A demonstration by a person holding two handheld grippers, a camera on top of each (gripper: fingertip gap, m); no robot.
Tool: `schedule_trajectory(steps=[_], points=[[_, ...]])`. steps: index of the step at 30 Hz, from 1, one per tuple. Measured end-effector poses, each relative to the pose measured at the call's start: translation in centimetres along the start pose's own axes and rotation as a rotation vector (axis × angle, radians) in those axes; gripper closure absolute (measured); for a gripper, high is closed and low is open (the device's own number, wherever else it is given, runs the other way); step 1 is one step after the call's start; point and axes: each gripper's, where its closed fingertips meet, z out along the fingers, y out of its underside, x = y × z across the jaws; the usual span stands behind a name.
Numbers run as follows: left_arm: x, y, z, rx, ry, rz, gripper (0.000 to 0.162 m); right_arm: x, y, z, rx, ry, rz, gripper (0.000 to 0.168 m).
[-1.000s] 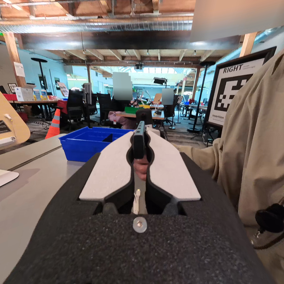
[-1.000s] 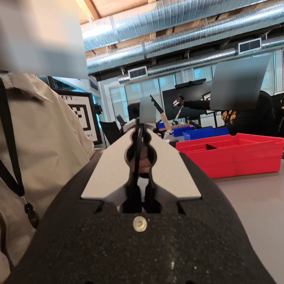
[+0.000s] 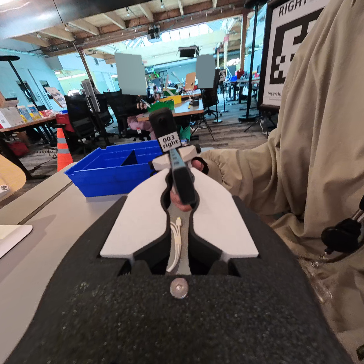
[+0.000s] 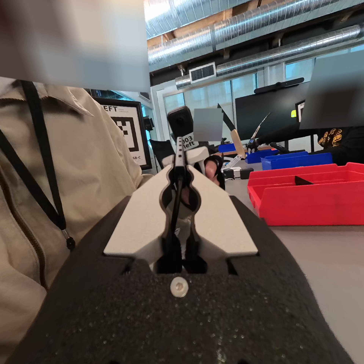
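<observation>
- Grey-blue on its port edge and dark on its flat face, the slim hub (image 3: 182, 183) is the thing in play. It hangs in the air above the grey table (image 3: 29, 266), bridged between the two tools.
- left gripper (image 3: 182, 175): clenched on the near end of the hub, which stands on edge between the pads. I'd guess the edge-on hold keeps the flat faces against the pads so it can't twist.
- right gripper (image 4: 179, 168): clamped on the hub's other end, nose to nose with the left one. Looks like a two-ended hold so one side braces while the other works, but that's my read.
- Black cable (image 4: 176, 204) runs off the hub's end and back down the slot between the right fingers. Whether it's fully plugged in, can't tell.
- White cable (image 3: 176, 240) lies loose on the table under the hub, plug end pointing forward, nothing touching it.
- Blue bin (image 3: 110, 177) sits beyond the hub on the left gripper's left, well apart.
- Red bin (image 4: 307, 201) is off to the hub's other side, also apart.
- Beige jacket (image 3: 315, 137) of the person holding both tools is close beside the hub.
</observation>
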Motion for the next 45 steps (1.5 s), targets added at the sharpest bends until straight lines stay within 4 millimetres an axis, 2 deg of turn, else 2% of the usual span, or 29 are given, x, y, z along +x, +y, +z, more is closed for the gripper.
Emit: schedule_trajectory(steps=[14,18,27,29,32,34,36,38,39,45], points=[[-0.6,-0.1,0.2,0.012,-0.037,-0.016,0.145,0.4,0.0,-0.5,-0.02,0.044,-0.058,0.16],[-0.5,0.0,0.3,0.013,-0.036,-0.017,0.147,0.4,0.9,0.0,-0.064,0.054,-0.087,0.16],[-0.9,0.8,0.2,-0.033,-0.05,-0.003,0.151,1.2,1.5,-0.2,-0.11,0.11,-0.144,0.158],[-1.6,1.1,-0.1,-0.077,-0.103,0.084,0.15,2.3,1.6,-0.5,-0.129,0.178,-0.15,0.151],[-3.8,1.1,-1.6,-0.141,-0.212,0.209,0.151,3.9,0.8,-1.6,-0.124,0.275,-0.149,0.132],[-6.9,0.7,-3.4,-0.223,-0.334,0.361,0.151,4.8,0.0,-2.4,-0.117,0.334,-0.156,0.132],[-9.9,-0.8,-5.5,-0.269,-0.426,0.486,0.151,6.1,-0.3,-3.2,-0.126,0.413,-0.152,0.132],[-12.2,-1.6,-7.0,-0.315,-0.514,0.618,0.151,7.2,0.4,-3.6,-0.171,0.474,-0.104,0.131],[-12.6,-1.5,-7.3,-0.326,-0.533,0.64,0.151,7.7,1.2,-3.6,-0.217,0.502,-0.07,0.13],[-10.8,2.0,-6.4,-0.262,-0.605,0.644,0.151,9.8,6.8,-4.0,-0.561,0.667,-0.025,0.128]])
